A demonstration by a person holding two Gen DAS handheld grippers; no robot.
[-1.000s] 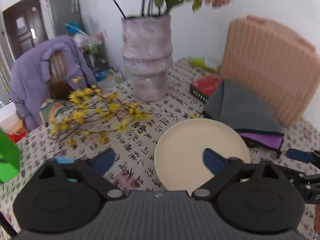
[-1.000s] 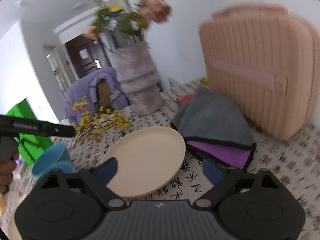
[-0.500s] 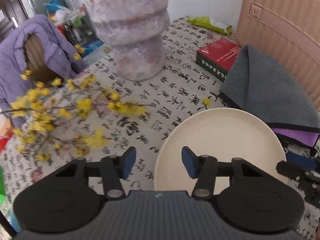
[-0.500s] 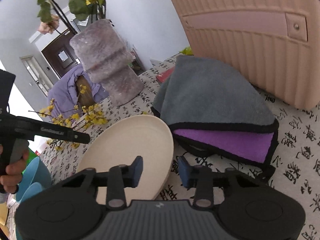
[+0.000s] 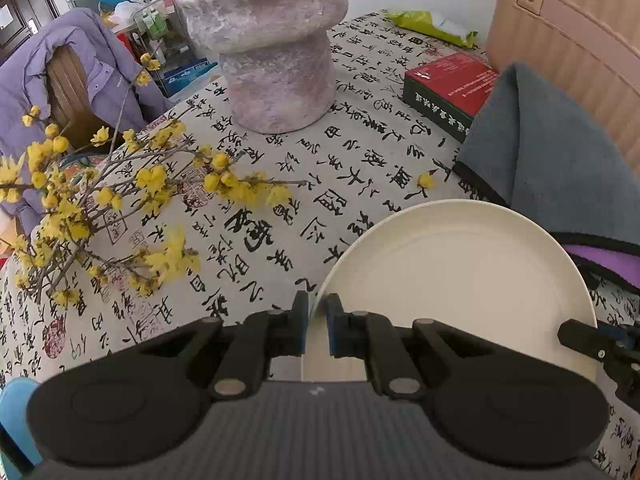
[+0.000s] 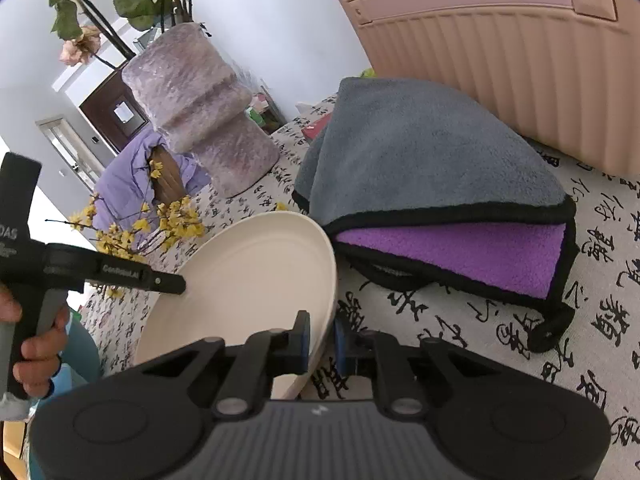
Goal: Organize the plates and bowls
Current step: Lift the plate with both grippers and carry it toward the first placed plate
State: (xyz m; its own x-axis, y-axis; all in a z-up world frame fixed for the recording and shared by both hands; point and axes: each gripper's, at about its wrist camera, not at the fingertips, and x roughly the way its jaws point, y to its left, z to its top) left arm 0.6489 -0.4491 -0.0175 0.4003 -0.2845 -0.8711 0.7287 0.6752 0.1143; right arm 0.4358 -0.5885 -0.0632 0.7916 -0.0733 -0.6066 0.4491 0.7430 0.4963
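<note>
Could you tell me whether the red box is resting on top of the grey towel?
No, the red box lies on the tablecloth beside the grey towel, whose edge overlaps its corner.

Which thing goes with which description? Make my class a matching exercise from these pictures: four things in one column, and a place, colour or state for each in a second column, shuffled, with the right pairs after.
Things:
1. plate
2. vase
3. box
4. towel

Descriptions:
A. red on top, lying flat behind the grey cloth
B. folded, grey over purple, with black edging
C. cream, its rim between the fingers of both grippers
D. pinkish, rough-surfaced, standing upright on the printed tablecloth

Pairs: 1-C, 2-D, 3-A, 4-B

The left gripper and the right gripper each close on the plate's rim.
</note>
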